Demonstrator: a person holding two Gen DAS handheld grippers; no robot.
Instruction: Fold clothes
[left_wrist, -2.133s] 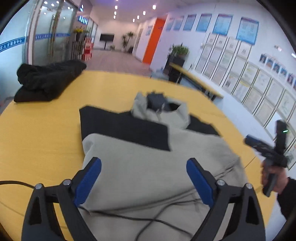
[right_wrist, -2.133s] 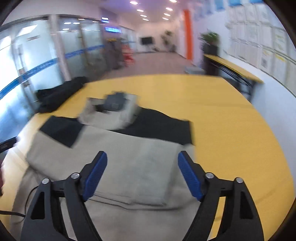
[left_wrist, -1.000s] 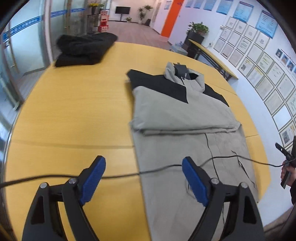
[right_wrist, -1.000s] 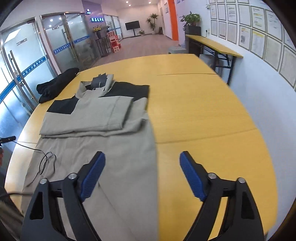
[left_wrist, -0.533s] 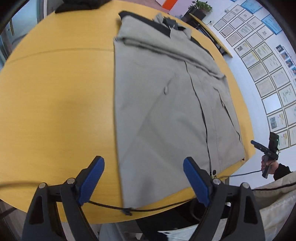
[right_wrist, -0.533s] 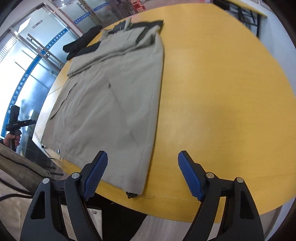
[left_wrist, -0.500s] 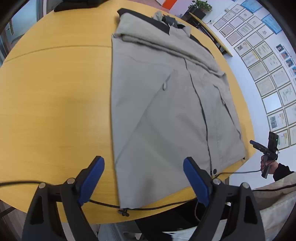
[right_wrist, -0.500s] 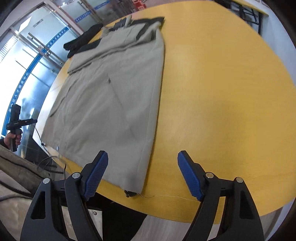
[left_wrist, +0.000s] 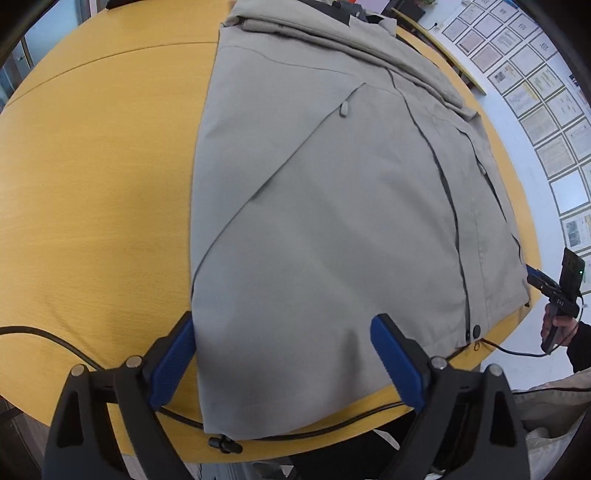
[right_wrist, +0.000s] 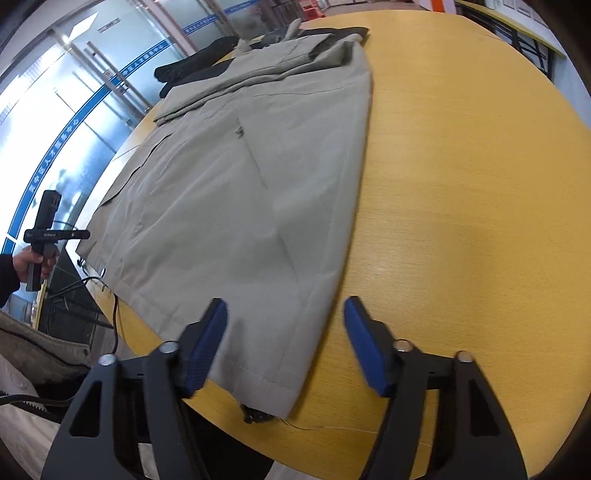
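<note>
A beige jacket (left_wrist: 332, 206) with black shoulders lies flat on the yellow round table (left_wrist: 92, 166), sleeves folded across its upper part, hem at the near edge. My left gripper (left_wrist: 284, 362) is open and empty, low over the hem's left corner. In the right wrist view the jacket (right_wrist: 240, 192) stretches away to the left, and my right gripper (right_wrist: 286, 343) is open and empty, its jaws straddling the hem's right corner. Each gripper shows in the other's view, held in a hand: the right one (left_wrist: 554, 291), the left one (right_wrist: 44, 232).
A black cable (left_wrist: 314, 432) runs along the near table edge under the hem. A drawcord toggle (left_wrist: 221, 443) hangs at the hem corner. A black garment (right_wrist: 192, 66) lies at the table's far side. Bare tabletop (right_wrist: 461, 166) lies right of the jacket.
Both grippers have drawn back from over the jacket's chest to the near table edge and dropped low over the hem corners. The right gripper's jaws have narrowed a little.
</note>
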